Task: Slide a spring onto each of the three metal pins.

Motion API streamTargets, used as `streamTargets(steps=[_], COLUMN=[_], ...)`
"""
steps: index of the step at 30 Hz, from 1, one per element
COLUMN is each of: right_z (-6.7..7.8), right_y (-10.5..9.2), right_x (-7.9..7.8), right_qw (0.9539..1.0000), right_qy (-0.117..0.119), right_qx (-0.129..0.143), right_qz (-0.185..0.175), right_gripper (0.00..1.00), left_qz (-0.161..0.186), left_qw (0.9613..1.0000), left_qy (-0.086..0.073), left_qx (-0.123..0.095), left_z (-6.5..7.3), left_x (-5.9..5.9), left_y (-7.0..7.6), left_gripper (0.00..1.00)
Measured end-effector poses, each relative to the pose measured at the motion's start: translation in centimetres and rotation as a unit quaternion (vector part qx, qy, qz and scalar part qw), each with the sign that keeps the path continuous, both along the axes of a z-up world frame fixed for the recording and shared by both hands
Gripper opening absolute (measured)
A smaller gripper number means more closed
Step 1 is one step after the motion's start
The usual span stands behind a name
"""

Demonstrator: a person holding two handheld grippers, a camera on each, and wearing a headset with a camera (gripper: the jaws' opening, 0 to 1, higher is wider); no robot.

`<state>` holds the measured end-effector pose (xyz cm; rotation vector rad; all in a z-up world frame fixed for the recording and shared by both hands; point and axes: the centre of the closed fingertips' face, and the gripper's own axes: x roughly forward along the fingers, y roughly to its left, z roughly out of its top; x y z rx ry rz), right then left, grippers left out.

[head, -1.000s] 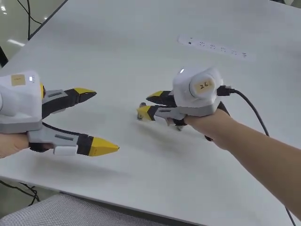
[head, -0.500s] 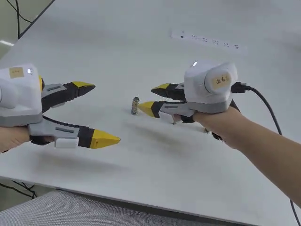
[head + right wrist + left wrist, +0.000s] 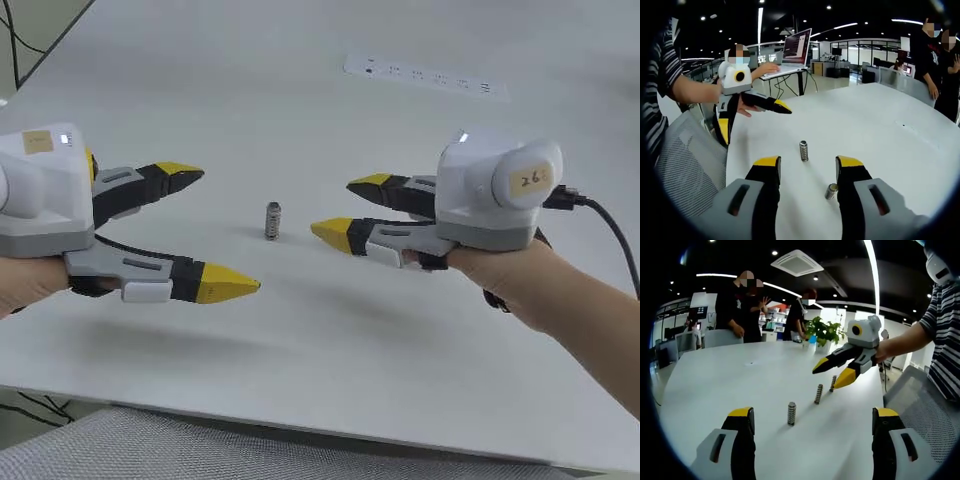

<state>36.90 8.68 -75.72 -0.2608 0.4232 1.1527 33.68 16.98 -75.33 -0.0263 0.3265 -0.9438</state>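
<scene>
A short metal pin with a spring on it stands upright on the white table, between my two grippers. My left gripper is open, its yellow tips a hand's width left of that pin. My right gripper is open too, just right of the pin and not touching it. The left gripper view shows three upright pins with springs in a row: a near one, a middle one and a far one under the right gripper. In the right gripper view one pin lies between the jaws, and another stands beyond the tips.
A white power strip lies at the far side of the table. A grey mesh chair sits below the table's near edge. A black cable trails from the right gripper. People stand beyond the table's far end.
My right gripper has let go of the spring-covered pin, opened and drawn back to the right. The pin now stands free. The left gripper stays open and still.
</scene>
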Motion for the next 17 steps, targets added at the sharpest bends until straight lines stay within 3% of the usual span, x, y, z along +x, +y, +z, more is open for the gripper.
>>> streamTargets(steps=[10, 13, 17], right_z=[0.4, 0.6, 0.9], right_y=[-4.3, -5.2, -6.2], right_x=[-0.1, -0.2, -0.7], right_qw=[0.9989, 0.9984, 0.9977], right_qy=[0.009, 0.012, 0.014], right_qx=[0.026, 0.031, 0.041], right_qz=[-0.037, -0.045, -0.053], right_gripper=[0.58, 0.61, 0.66], left_qz=[-0.006, -0.005, 0.000], left_qw=[1.0000, 1.0000, 0.9999], left_qy=[-0.001, -0.006, -0.004], left_qx=[0.002, 0.003, 0.014], left_z=[0.7, 1.2, 0.7], left_x=[0.3, 0.4, 0.5], left_y=[-0.9, -0.8, -0.2], left_gripper=[0.97, 0.97, 0.97])
